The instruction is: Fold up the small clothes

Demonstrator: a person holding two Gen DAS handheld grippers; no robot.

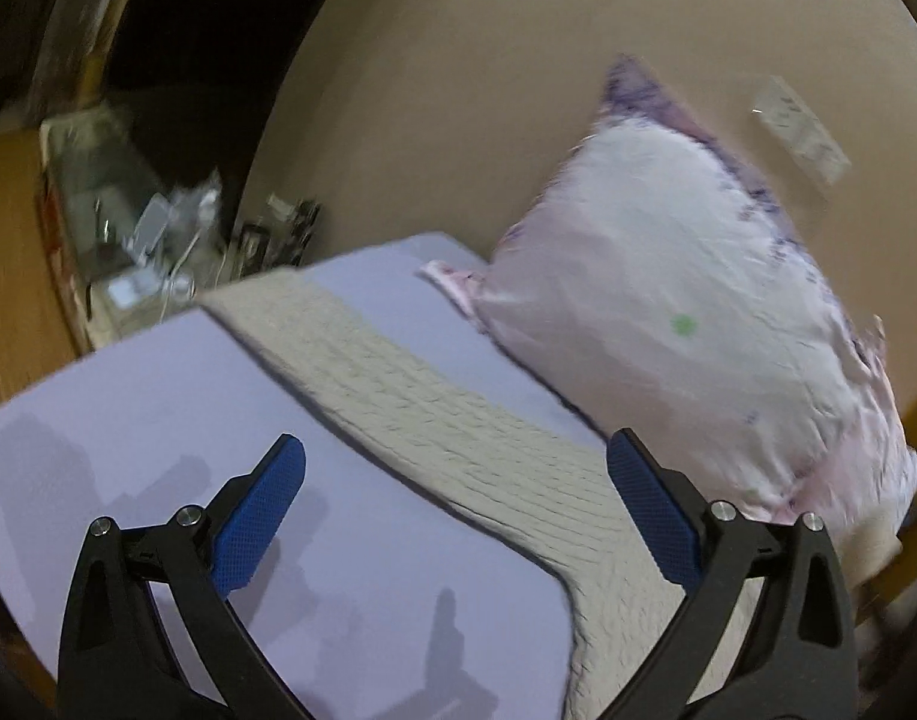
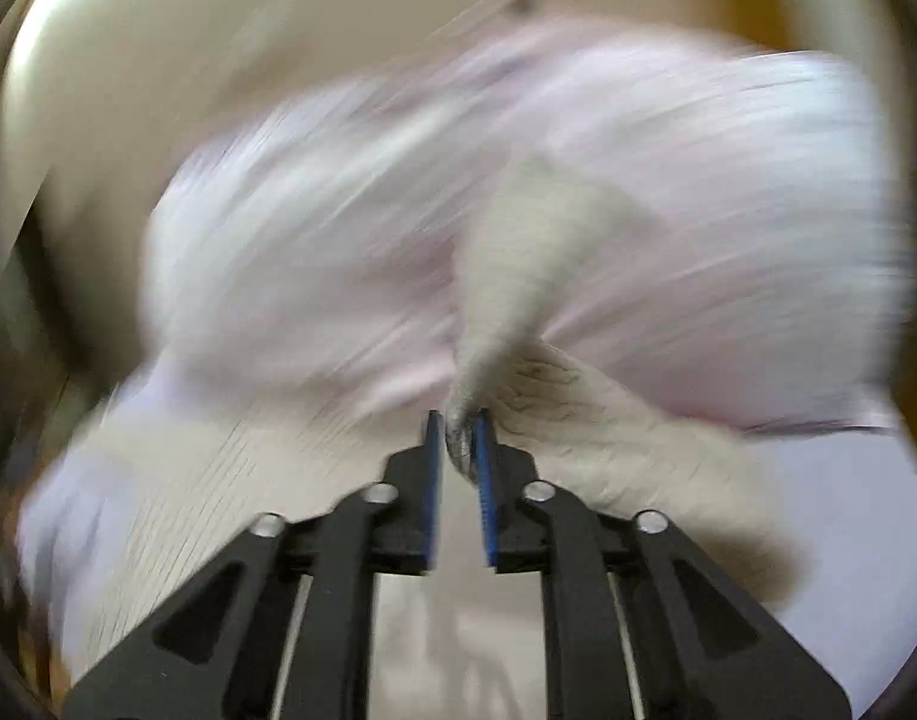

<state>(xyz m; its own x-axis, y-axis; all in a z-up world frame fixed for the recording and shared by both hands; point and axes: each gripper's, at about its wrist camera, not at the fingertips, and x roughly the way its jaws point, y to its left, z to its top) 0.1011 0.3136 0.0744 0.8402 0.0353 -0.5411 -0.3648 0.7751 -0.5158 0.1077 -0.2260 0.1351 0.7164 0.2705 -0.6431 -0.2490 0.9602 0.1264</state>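
Observation:
A cream ribbed knit garment [image 1: 458, 414] lies stretched in a long band across the lavender bed sheet [image 1: 158, 420]. My left gripper [image 1: 455, 450] is open and empty, hovering over the garment with its blue pads on either side. In the right wrist view, my right gripper [image 2: 458, 420] is shut on a bunched fold of the same knit garment [image 2: 518, 276], lifting it off the sheet. That view is heavily motion-blurred.
A white and pink pillow [image 1: 680, 300] leans against the beige wall [image 1: 458, 90] at the head of the bed; it also shows blurred in the right wrist view [image 2: 698, 210]. A cluttered bedside shelf [image 1: 146, 228] stands at the left.

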